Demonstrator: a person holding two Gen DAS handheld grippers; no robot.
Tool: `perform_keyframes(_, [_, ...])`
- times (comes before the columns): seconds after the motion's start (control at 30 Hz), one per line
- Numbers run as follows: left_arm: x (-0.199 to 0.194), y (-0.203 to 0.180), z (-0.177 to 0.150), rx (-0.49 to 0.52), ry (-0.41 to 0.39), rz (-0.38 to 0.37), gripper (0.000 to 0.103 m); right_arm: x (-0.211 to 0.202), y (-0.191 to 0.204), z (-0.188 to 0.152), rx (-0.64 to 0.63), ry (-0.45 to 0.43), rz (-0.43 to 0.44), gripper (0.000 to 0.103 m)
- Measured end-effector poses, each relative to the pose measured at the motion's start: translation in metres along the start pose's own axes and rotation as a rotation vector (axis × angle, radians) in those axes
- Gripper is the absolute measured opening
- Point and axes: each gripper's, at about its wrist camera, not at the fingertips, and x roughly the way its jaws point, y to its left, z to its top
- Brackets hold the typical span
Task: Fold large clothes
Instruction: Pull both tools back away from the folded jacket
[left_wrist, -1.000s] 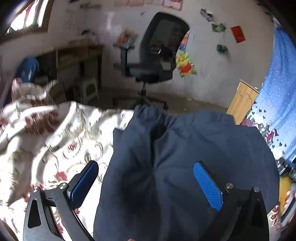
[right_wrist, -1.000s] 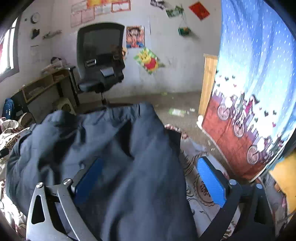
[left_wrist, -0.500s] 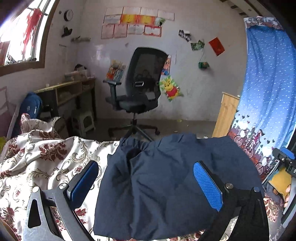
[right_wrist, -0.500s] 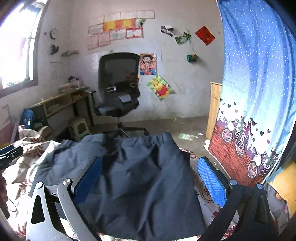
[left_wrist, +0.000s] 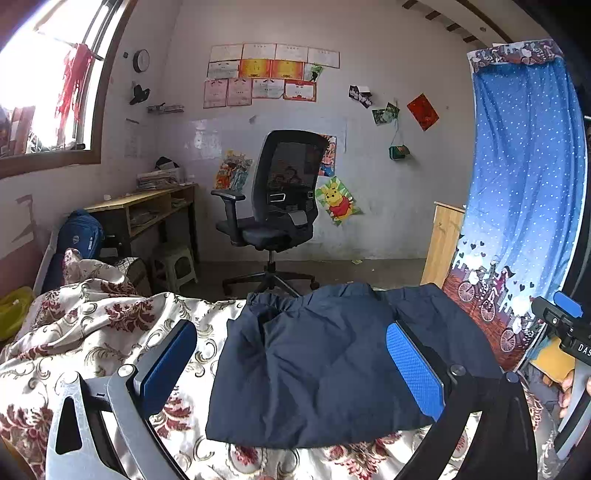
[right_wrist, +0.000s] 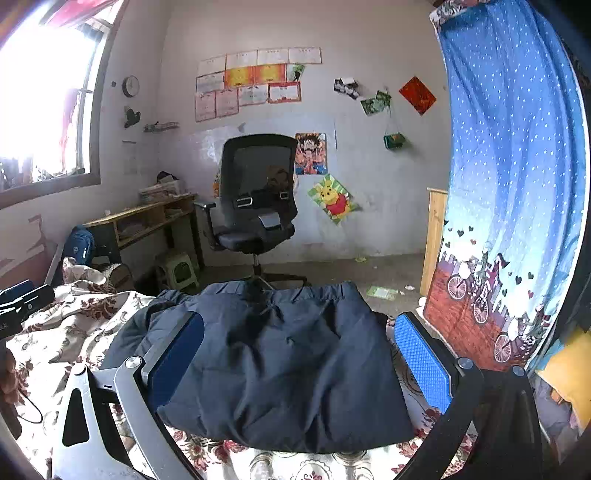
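The navy garment (right_wrist: 280, 365) lay folded on the bed (left_wrist: 92, 332); left gripper (left_wrist: 291, 365) and right gripper (right_wrist: 299, 365) hung agape, empty. Its far layers appeared bunched; careless regrasping could undo the fold.

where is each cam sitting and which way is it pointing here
Left wrist: sits on the left gripper, raised above the floral bedspread, looking across the folded navy garment toward the office chair; both open blue-padded fingers show, plus the right gripper at the right edge.
Right wrist: sits on the right gripper, facing the same way from further right, blue curtain close by; its open fingers show, and the left gripper's body at the left edge.
Shared: garment, bedspread, chair, Pooh poster, curtain.
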Motion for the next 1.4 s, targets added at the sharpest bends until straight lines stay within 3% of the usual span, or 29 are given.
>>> perform_keyframes(0.63, [-0.064, -0.005, -0.038, 0.006, -0.006, 0.03, 0.103, -0.076, 0.014, -0.025, -0.02, -0.049, 0.034, 0.102])
perform_keyframes(1.4, [-0.099, -0.01, -0.07, 0.031, -0.012, 0.059, 0.103, -0.118, 0.026, -0.058, -0.047, -0.057, 0.027, 0.102])
